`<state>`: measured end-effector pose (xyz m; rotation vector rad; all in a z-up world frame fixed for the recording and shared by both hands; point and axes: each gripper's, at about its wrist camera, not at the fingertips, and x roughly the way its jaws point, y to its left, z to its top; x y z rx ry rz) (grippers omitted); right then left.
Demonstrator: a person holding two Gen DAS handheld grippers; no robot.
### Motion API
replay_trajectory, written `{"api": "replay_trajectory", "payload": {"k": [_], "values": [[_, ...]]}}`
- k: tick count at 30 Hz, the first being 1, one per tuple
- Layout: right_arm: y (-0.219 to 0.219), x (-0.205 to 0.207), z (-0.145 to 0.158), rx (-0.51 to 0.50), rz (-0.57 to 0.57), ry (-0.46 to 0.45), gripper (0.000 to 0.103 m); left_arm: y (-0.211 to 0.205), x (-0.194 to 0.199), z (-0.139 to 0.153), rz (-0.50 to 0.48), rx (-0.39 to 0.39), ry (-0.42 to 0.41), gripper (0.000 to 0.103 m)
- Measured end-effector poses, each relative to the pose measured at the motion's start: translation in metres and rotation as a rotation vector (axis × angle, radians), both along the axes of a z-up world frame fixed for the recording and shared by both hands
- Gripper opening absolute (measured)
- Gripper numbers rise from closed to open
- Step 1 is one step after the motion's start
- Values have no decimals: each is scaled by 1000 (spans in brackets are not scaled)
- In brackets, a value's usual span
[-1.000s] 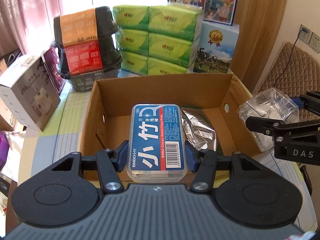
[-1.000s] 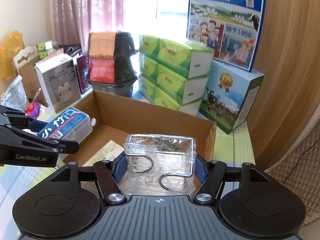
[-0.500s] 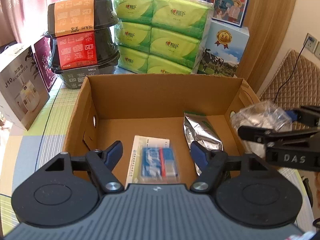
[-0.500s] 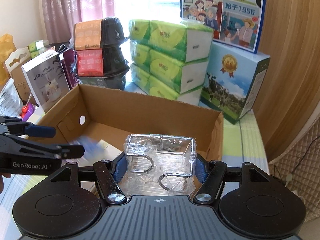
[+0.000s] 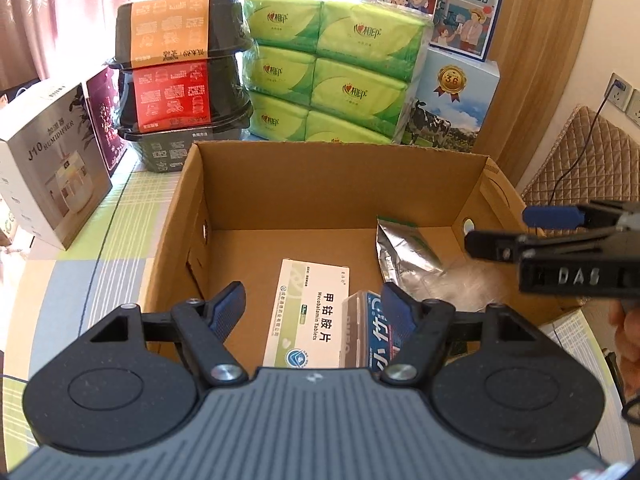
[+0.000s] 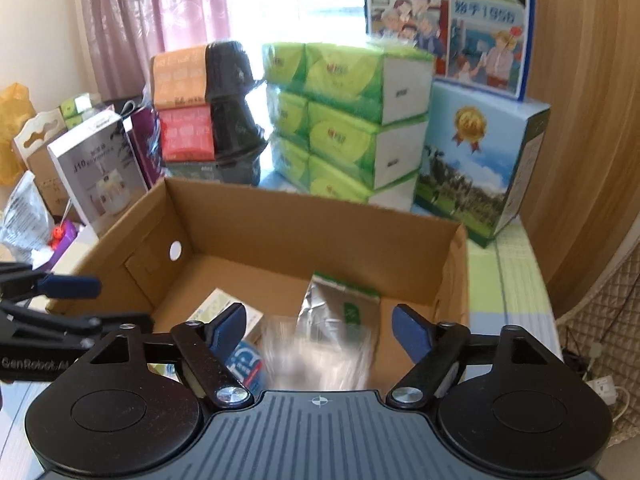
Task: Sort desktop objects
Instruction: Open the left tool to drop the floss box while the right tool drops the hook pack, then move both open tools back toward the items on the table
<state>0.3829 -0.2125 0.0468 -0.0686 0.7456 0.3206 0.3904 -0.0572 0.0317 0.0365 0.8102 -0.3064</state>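
In the cardboard box (image 5: 336, 184), only the left view shows the tablet box (image 5: 308, 316) clearly; both hand-held grippers spread, empty.

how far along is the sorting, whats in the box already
Already in the cardboard box: the white tablet carton, the silver foil pouch and the blue floss case. In hand: nothing; the left tongs and right tongs are open, and a blurred clear packet lies below the right one. No loose items left are visible.
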Motion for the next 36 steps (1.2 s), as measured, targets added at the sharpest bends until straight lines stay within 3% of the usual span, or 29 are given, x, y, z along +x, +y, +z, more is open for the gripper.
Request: {"api": "replay_trajectory", "payload": {"k": [10,27,34,36], "values": [[-15,-42,23,13,-31,5,81,11,-49,21,11,-34,-7,70],[-23,-162,42,27,-20,41,89,30,-164,39,60,-95,15,73],[-35,-203,42,62,-23,49,90,43,-203,36,77,-59,15,78],[-40,-215,38,80,-31,55,97,49,-212,35,89,-58,17,80]]}}
